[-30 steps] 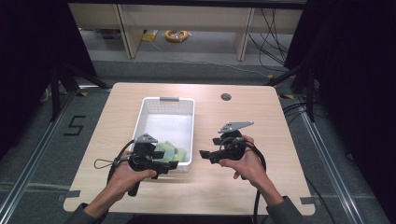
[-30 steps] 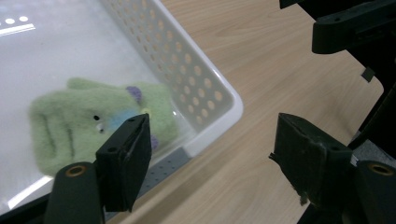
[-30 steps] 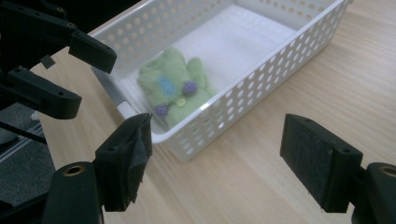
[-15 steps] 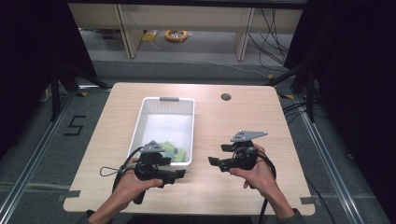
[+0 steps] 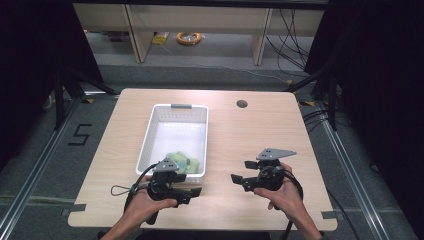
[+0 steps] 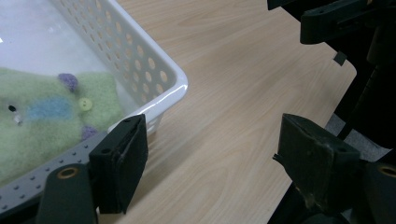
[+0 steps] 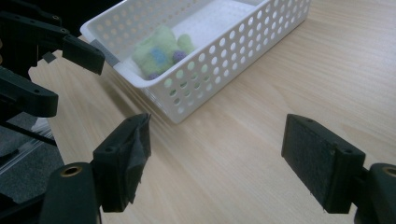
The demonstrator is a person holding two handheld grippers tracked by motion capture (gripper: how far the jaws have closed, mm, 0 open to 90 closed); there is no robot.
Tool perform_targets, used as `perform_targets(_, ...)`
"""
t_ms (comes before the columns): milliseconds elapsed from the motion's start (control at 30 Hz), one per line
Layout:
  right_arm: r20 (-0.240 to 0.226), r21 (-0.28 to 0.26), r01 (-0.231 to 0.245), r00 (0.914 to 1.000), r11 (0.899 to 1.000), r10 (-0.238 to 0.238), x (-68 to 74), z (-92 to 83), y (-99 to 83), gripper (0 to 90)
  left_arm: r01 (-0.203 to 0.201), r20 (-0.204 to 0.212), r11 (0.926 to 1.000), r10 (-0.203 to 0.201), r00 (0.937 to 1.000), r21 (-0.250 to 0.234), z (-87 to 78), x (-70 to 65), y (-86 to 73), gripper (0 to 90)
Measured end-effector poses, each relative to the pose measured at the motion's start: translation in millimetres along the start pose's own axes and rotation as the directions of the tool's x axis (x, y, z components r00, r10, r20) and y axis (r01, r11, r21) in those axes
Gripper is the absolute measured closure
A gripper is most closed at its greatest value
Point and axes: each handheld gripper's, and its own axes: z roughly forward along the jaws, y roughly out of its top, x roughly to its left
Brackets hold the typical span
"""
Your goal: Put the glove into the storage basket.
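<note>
A white perforated basket [image 5: 172,112] stands on the wooden table, left of centre. A green felt toy [image 5: 182,162] with blue and purple patches lies in its near end. My left gripper [image 5: 194,194] is open and holds nothing, just in front of the basket's near right corner. My right gripper [image 5: 241,171] is open too, out on bare wood to the basket's right, jaws pointing left. In the left gripper view the basket corner [image 6: 173,79] and the toy [image 6: 51,116] sit left of the jaws. The right gripper view shows the basket [image 7: 224,56], the toy [image 7: 156,51] and the left gripper [image 7: 42,56].
A round cable hole [image 5: 242,104] sits near the table's far edge. Bare wood stretches right of the basket and between the grippers. Cables trail off the near edge from both hands. Shelves and a yellow coil [image 5: 188,37] lie beyond the table.
Both grippers have drawn back toward the near edge of the table. The left one has come away from the basket's near end. The toy stays in the basket.
</note>
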Motion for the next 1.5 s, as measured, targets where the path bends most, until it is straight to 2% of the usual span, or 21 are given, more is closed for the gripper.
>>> perform_targets(100, -0.005, -0.005, -0.010, 0.9999, 1.000, 0.010, 1.2, -1.2, -4.6, 24.4, 0.004, -0.003, 0.9999, -0.004, 1.0000, -0.012, 1.2, -1.3, -5.4, 24.0)
perform_targets(133, -0.025, -0.023, 0.044, 0.9987, 0.999, -0.044, -2.7, 0.5, -5.3, 24.2, 0.001, 0.003, 0.9999, -0.001, 1.0000, -0.010, 1.7, -1.6, -6.6, 24.0)
perform_targets(233, -0.020, -0.014, -0.003, 0.9998, 1.000, 0.002, 3.6, -2.3, -10.1, 23.0, -0.007, 0.005, 0.9999, 0.007, 1.0000, -0.013, 2.9, -3.8, -10.4, 24.0)
perform_targets(267, -0.024, -0.024, 0.030, 0.9992, 0.999, -0.031, 1.6, -2.2, -11.1, 22.6, -0.006, 0.002, 0.9999, 0.006, 1.0000, -0.015, 3.4, -5.1, -11.8, 24.0)
perform_targets(300, -0.025, -0.016, 0.011, 0.9996, 1.000, -0.012, 3.9, -3.9, -12.4, 22.1, -0.014, 0.000, 0.9998, 0.014, 0.9999, -0.015, 3.6, -5.2, -13.3, 23.9)
perform_targets(500, -0.035, -0.051, 0.041, 0.9985, 0.998, -0.043, 5.0, -7.2, -22.2, 20.1, -0.021, 0.020, 0.9997, 0.021, 0.9996, -0.011, 5.7, -6.7, -21.3, 23.9)
perform_targets(600, -0.047, -0.051, 0.008, 0.9989, 0.999, -0.010, 5.9, -8.9, -27.9, 19.8, -0.030, 0.006, 0.9996, 0.030, 0.9995, -0.001, 5.9, -7.5, -25.1, 23.9)
perform_targets(633, -0.032, -0.053, 0.045, 0.9984, 0.998, -0.047, 2.8, -9.9, -28.8, 19.8, -0.034, 0.002, 0.9994, 0.034, 0.9994, -0.002, 6.1, -7.5, -26.1, 23.9)
perform_targets(700, -0.049, -0.042, -0.003, 0.9988, 0.999, 0.001, 4.6, -10.3, -33.3, 19.8, -0.030, 0.013, 0.9995, 0.030, 0.9994, -0.007, 6.8, -7.2, -28.1, 23.9)
perform_targets(1000, -0.042, -0.040, 0.004, 0.9991, 0.999, -0.006, -0.2, -10.7, -45.9, 19.7, -0.033, 0.008, 0.9994, 0.033, 0.9994, 0.003, 9.9, -5.5, -36.2, 23.6)
perform_targets(1067, -0.039, -0.014, -0.026, 0.9989, 1.000, 0.025, 1.9, -11.7, -48.2, 19.6, -0.039, 0.005, 0.9992, 0.039, 0.9992, 0.005, 9.5, -5.1, -37.1, 23.6)
perform_targets(1100, -0.044, -0.041, 0.024, 0.9987, 0.999, -0.025, -1.7, -9.0, -49.0, 19.6, -0.038, 0.003, 0.9993, 0.038, 0.9993, 0.003, 9.4, -5.2, -37.6, 23.6)
perform_targets(1133, -0.051, -0.025, -0.013, 0.9986, 1.000, 0.011, 1.1, -9.3, -50.4, 19.5, -0.038, 0.000, 0.9993, 0.038, 0.9993, 0.002, 9.3, -5.3, -38.1, 23.6)
perform_targets(1167, -0.040, -0.030, 0.029, 0.9988, 0.999, -0.030, -1.3, -9.2, -50.8, 19.5, -0.040, 0.002, 0.9992, 0.040, 0.9992, 0.001, 9.3, -5.2, -38.7, 23.5)
perform_targets(1200, -0.055, -0.023, -0.020, 0.9983, 1.000, 0.019, 2.2, -9.0, -52.5, 19.5, -0.042, 0.002, 0.9991, 0.042, 0.9991, 0.001, 9.3, -5.2, -39.3, 23.5)
perform_targets(1267, -0.061, -0.020, 0.011, 0.9980, 1.000, -0.012, 0.2, -8.3, -53.6, 19.3, -0.045, -0.006, 0.9990, 0.045, 0.9990, 0.003, 9.2, -6.2, -40.6, 23.4)
perform_targets(1300, -0.052, -0.006, -0.015, 0.9986, 1.000, 0.014, 2.9, -9.8, -55.1, 19.2, -0.053, -0.002, 0.9986, 0.053, 0.9986, 0.002, 9.7, -5.9, -41.4, 23.4)
perform_targets(1333, -0.029, -0.025, 0.041, 0.9987, 0.999, -0.042, -0.3, -9.5, -55.5, 19.1, -0.052, 0.000, 0.9987, 0.052, 0.9987, 0.001, 10.1, -6.6, -42.3, 23.4)
perform_targets(1400, -0.045, -0.016, -0.001, 0.9990, 1.000, 0.000, 2.8, -9.1, -58.3, 18.7, -0.058, -0.003, 0.9983, 0.058, 0.9983, 0.002, 10.7, -7.8, -44.1, 23.3)
perform_targets(1467, -0.037, -0.012, 0.030, 0.9989, 0.999, -0.030, 1.2, -9.9, -60.5, 18.5, -0.061, -0.001, 0.9981, 0.061, 0.9981, 0.003, 10.9, -8.5, -45.7, 23.3)
perform_targets(1500, -0.043, -0.012, 0.014, 0.9990, 1.000, -0.014, 2.6, -10.0, -62.1, 18.3, -0.063, -0.001, 0.9980, 0.063, 0.9980, 0.000, 11.1, -9.1, -46.6, 23.3)
